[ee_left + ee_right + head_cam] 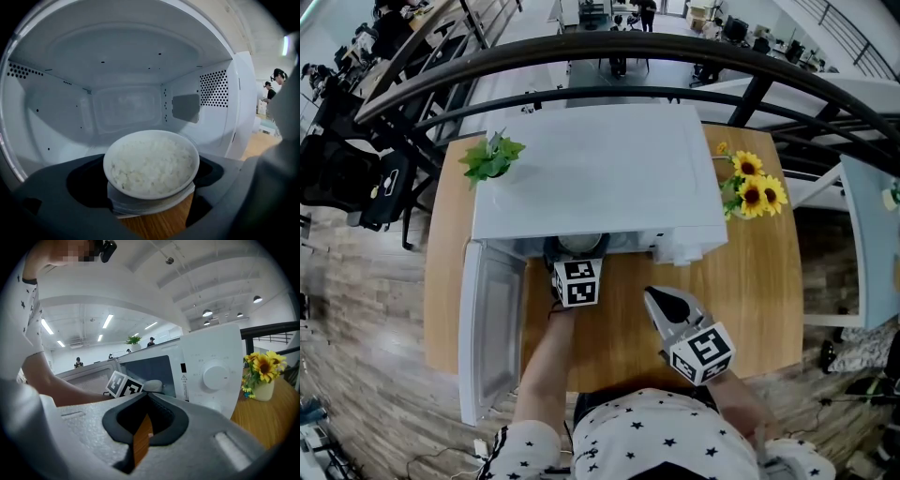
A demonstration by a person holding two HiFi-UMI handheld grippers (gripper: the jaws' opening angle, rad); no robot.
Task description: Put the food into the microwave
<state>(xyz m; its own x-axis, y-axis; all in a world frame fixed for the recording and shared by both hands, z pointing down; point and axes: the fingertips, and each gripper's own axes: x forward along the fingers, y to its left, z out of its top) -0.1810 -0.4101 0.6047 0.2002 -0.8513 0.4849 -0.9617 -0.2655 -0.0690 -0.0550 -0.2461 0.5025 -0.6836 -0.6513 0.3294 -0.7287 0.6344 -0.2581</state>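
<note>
A white bowl of rice (151, 164) sits clasped between the dark jaws of my left gripper (574, 258), at the mouth of the open white microwave (595, 173). In the head view only the bowl's rim (578, 246) shows under the oven's top edge. The oven's white cavity (122, 103) fills the left gripper view behind the bowl, and wooden table shows just below the bowl. My right gripper (661, 305) hangs above the table in front of the oven's control panel (213, 373), its jaws closed together with nothing between them.
The microwave door (487, 323) swings open to the left, over the table's (750, 300) left edge. A green plant (492, 157) stands at the oven's back left, a vase of sunflowers (752, 187) at its right. A black railing (609, 56) runs behind.
</note>
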